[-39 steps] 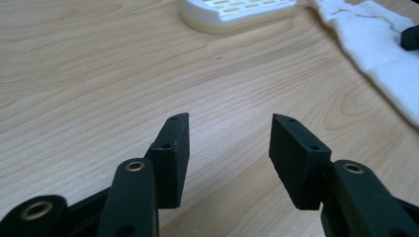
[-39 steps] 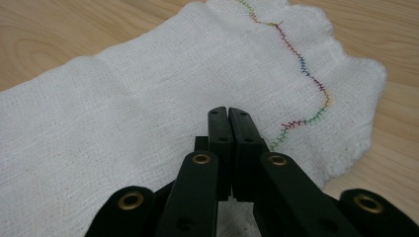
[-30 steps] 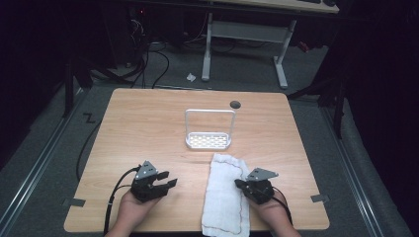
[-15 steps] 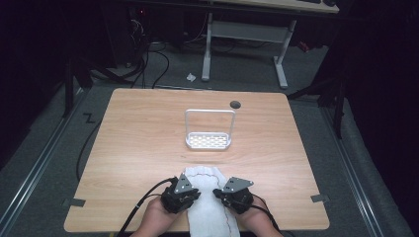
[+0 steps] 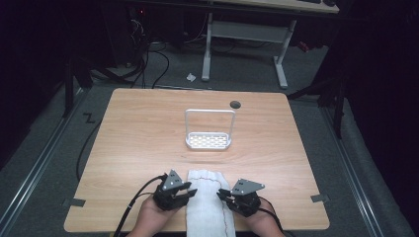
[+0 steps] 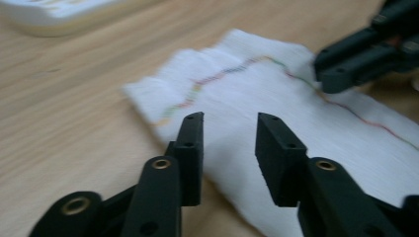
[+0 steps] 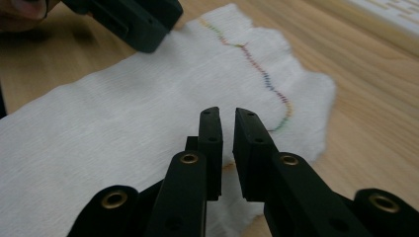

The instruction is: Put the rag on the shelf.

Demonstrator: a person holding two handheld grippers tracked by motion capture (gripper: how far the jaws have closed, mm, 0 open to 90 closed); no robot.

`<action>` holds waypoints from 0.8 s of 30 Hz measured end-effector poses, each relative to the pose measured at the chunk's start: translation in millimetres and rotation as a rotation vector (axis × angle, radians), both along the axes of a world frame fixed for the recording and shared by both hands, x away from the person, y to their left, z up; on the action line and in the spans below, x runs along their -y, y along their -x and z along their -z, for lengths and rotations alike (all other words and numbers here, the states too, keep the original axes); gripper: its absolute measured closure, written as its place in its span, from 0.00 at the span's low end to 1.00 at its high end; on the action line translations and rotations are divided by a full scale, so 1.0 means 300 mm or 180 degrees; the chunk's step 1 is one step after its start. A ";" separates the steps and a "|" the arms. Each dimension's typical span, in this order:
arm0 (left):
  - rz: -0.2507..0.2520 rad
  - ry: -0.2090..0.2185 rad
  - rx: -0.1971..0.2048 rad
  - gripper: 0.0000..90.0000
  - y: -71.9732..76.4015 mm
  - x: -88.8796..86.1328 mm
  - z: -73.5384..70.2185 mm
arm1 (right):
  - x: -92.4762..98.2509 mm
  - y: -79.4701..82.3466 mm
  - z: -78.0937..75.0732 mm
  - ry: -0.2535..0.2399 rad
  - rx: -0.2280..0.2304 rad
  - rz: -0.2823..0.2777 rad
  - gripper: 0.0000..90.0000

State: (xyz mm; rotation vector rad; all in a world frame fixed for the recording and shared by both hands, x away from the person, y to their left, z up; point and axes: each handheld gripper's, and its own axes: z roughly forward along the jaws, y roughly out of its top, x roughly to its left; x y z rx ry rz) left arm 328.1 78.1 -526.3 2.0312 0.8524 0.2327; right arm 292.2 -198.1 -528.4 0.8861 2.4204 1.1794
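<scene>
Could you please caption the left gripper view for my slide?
Open left gripper poised over a white cloth with multicoloured stitching.

My forearms are running off the bottom edge of the high view, and the white cloth (image 5: 206, 207) is getting cut off there too. In my left gripper view the white rack (image 6: 54, 12) is blurring at the top edge. Whether my right gripper (image 7: 227, 123) is pinching cloth, I'm not seeing.

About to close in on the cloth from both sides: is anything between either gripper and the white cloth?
Nothing visible. The white cloth lies flat on the table between the left gripper and right gripper, both already at its edges. The white rack stands farther back, apart from it.
</scene>
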 end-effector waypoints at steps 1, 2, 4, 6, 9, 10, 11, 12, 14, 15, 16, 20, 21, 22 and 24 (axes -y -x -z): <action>-0.0086 0.0020 -0.0016 0.64 -0.017 -0.009 0.005 | 0.010 -0.007 0.000 -0.0039 -0.0005 0.0054 0.88; -0.0207 0.0020 -0.0067 0.60 -0.043 -0.013 0.019 | 0.028 -0.022 0.000 -0.0107 -0.0012 0.0156 0.86; -0.0304 0.0024 -0.0156 0.59 -0.068 -0.008 0.034 | 0.044 -0.035 0.000 -0.0181 -0.0049 0.0263 0.82; -0.0303 0.0047 -0.0202 0.58 -0.077 -0.004 0.040 | 0.048 -0.039 0.001 -0.0202 -0.0049 0.0297 0.80; -0.0305 0.0087 -0.0226 0.56 -0.092 0.014 0.048 | 0.062 -0.057 0.004 -0.0257 -0.0086 0.0420 0.75; -0.0302 0.0081 -0.0199 0.57 -0.095 0.024 0.049 | 0.064 -0.070 0.007 -0.0305 -0.0122 0.0453 0.74; -0.0302 0.0081 -0.0199 0.58 -0.095 0.024 0.049 | 0.064 -0.070 0.007 -0.0305 -0.0122 0.0453 0.74; -0.0295 0.0067 -0.0166 0.58 -0.093 0.028 0.051 | 0.060 -0.082 0.009 -0.0295 -0.0126 0.0485 0.74; -0.0296 0.0014 -0.0123 0.60 -0.089 0.036 0.050 | 0.045 -0.116 0.015 -0.0257 -0.0178 0.0543 0.72; -0.0300 0.0012 -0.0116 0.63 -0.088 0.038 0.051 | 0.027 -0.140 0.026 -0.0197 -0.0239 0.0566 0.69; -0.0294 0.0012 -0.0121 0.63 -0.088 0.039 0.051 | 0.027 -0.140 0.026 -0.0197 -0.0239 0.0566 0.69; -0.0224 0.0047 -0.0177 0.76 -0.084 0.040 0.053 | 0.008 -0.159 0.038 -0.0249 -0.0398 0.0600 0.64; -0.0213 0.0070 -0.0209 0.78 -0.084 0.039 0.053 | 0.005 -0.157 0.038 -0.0246 -0.0393 0.0621 0.64; -0.0207 0.0083 -0.0225 0.81 -0.084 0.038 0.054 | 0.002 -0.154 0.039 -0.0240 -0.0385 0.0643 0.64; -0.0174 0.0074 -0.0239 0.84 -0.080 0.037 0.054 | -0.005 -0.145 0.039 -0.0232 -0.0387 0.0643 0.66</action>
